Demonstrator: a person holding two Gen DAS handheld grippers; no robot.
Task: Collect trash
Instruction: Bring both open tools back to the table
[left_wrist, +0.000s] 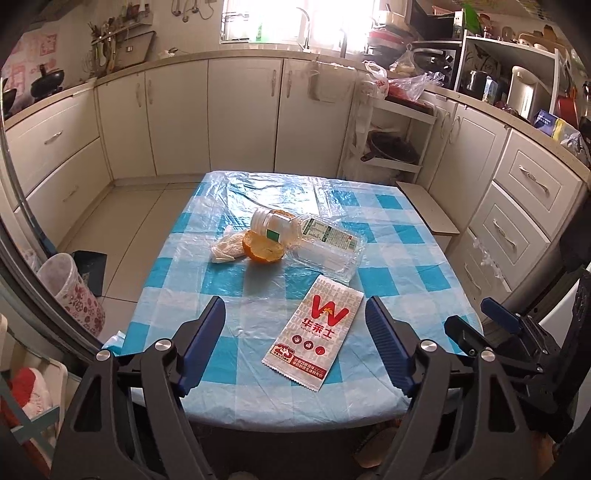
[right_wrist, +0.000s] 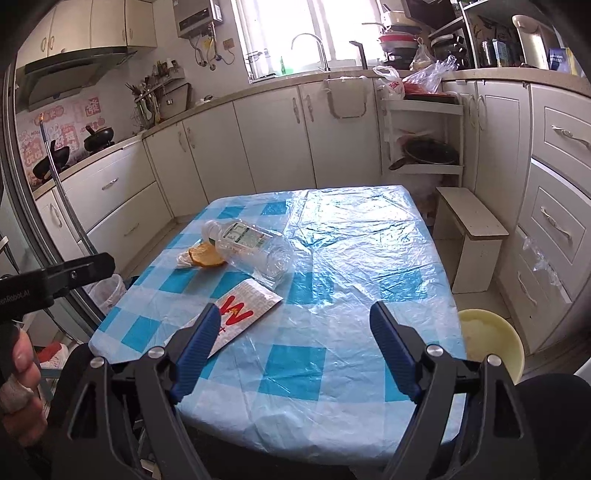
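From my seat I see a table (left_wrist: 406, 236) under a blue-and-white checked plastic cloth, ringed by cream kitchen cabinets (left_wrist: 243, 118). A low wooden stool (right_wrist: 476, 236) stands beside its right edge. A faucet (right_wrist: 310, 44) arcs below the bright window (right_wrist: 295, 26); black woks (right_wrist: 98, 138) sit on the stove at left.

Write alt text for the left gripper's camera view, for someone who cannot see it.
An open left gripper hovers over a table with a blue checked plastic cloth, holding nothing. On it lie a paper food wrapper with a red W, a toppled clear plastic bottle, an orange peel and a crumpled tissue. White kitchen cabinets stand behind.
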